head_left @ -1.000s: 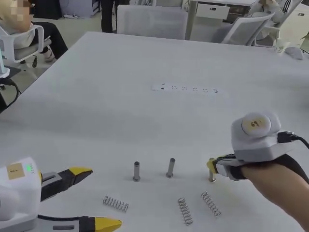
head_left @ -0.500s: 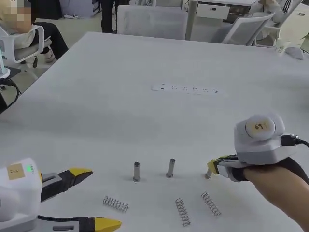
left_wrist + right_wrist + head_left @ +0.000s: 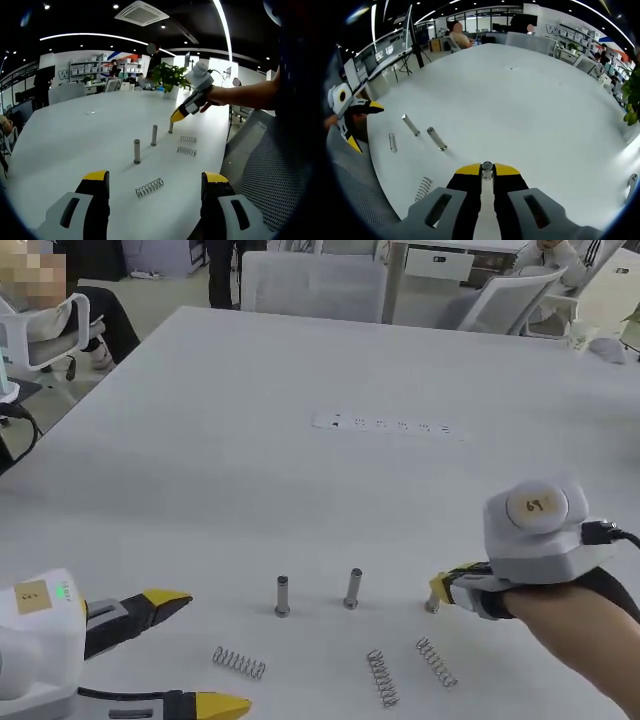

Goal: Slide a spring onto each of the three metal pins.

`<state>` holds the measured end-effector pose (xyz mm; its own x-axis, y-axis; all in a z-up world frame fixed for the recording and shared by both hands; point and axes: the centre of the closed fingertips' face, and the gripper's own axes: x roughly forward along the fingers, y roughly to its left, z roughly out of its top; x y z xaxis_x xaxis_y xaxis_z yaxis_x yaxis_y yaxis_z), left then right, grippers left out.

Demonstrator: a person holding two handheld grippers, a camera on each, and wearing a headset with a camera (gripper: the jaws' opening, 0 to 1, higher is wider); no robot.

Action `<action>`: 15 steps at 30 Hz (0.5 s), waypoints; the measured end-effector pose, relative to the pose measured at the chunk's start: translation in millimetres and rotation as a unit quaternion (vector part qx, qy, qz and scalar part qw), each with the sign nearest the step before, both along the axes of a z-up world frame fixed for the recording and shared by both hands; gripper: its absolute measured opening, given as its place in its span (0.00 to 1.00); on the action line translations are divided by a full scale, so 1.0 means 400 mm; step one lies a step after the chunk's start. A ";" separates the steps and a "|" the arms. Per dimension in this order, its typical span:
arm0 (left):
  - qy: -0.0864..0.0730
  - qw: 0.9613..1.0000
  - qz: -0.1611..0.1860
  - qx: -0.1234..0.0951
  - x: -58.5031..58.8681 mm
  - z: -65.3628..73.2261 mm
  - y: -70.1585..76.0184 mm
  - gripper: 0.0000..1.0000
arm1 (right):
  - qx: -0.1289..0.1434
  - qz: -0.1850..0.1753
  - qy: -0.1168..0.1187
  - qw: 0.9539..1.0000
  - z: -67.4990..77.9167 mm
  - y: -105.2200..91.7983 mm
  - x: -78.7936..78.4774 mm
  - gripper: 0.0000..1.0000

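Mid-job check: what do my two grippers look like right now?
Left gripper: white housing, tan sticker, green light, black jaws with yellow tips. Right gripper: white round-topped housing, tan sticker marked 69, black cable, black hand strap, yellow-tipped jaws.

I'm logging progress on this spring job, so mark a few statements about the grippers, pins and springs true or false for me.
1. The right gripper is shut on a metal pin. True.
2. A spring sits on the middle pin. False: it is bare; the left spring, middle spring and right spring lie on the table.
3. The left gripper is open. True.
4. The left gripper holds a spring. False: nothing is between its jaws.
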<state>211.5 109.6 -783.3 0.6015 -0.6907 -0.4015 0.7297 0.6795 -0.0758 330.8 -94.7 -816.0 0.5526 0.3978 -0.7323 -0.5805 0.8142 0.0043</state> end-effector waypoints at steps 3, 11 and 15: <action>0.000 1.000 0.000 0.000 0.000 0.000 0.000 0.71 | 0.000 0.003 -0.003 1.000 0.000 0.000 -0.001 0.06; -0.001 1.000 0.000 0.000 0.000 0.000 0.000 0.71 | 0.001 0.004 -0.005 1.000 0.006 0.003 0.000 0.08; -0.001 1.000 0.001 -0.002 0.000 0.001 0.001 0.72 | 0.000 0.006 -0.005 1.000 0.004 0.003 -0.002 0.10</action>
<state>211.5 110.0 -783.0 0.6030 -0.6912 -0.3984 0.7290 0.6802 -0.0766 329.9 -93.5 -814.3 0.5548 0.4042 -0.7271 -0.5909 0.8068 -0.0024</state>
